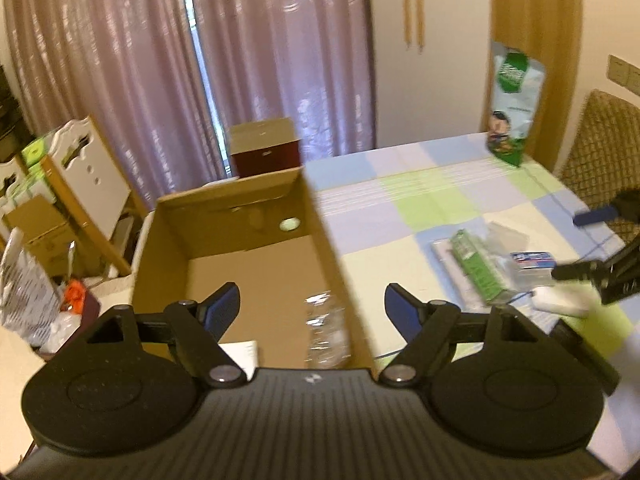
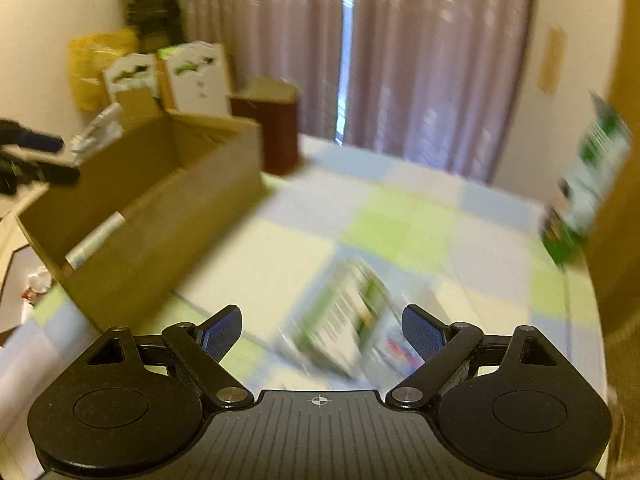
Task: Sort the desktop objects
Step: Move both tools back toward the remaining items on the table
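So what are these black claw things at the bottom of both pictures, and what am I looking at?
They are two hand-held grippers, each carrying a camera that looks out along its fingers. One picture is from the left gripper, the other from the right gripper. Both are open and hold nothing. The left one hovers over a cardboard box with a clear plastic bottle inside. The right one points at a blurred green and white package lying on the checked tablecloth.
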{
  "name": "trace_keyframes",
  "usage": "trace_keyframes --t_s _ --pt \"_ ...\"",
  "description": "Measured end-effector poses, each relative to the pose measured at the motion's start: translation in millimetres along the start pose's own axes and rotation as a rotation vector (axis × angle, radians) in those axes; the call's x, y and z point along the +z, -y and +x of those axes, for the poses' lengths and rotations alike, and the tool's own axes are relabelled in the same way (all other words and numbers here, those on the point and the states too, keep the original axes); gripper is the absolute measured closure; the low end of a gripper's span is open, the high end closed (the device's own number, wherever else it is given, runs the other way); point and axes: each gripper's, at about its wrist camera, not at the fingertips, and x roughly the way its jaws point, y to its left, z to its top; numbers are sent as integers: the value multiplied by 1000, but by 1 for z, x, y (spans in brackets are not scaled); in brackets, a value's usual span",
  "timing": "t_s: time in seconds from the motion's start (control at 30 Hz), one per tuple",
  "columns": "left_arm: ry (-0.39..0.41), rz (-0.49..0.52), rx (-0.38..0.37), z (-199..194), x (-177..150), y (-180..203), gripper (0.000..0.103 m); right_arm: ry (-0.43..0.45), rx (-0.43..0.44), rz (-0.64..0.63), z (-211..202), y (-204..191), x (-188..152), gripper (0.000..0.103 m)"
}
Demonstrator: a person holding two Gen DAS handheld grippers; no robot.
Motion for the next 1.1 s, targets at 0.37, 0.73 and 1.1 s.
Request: trace_keyframes --t_s 0.37,0.73,1.1 --pt "-69 39 -135 16 -22 92 20 -84 -48 159 -30 48 -71 13" --pt "-191 63 -210 31 -63 136 16 -138 -64 91 -18 62 -92 13" --pt "-219 29 -193 33 -68 143 16 -221 38 -158 33 89 -94 14"
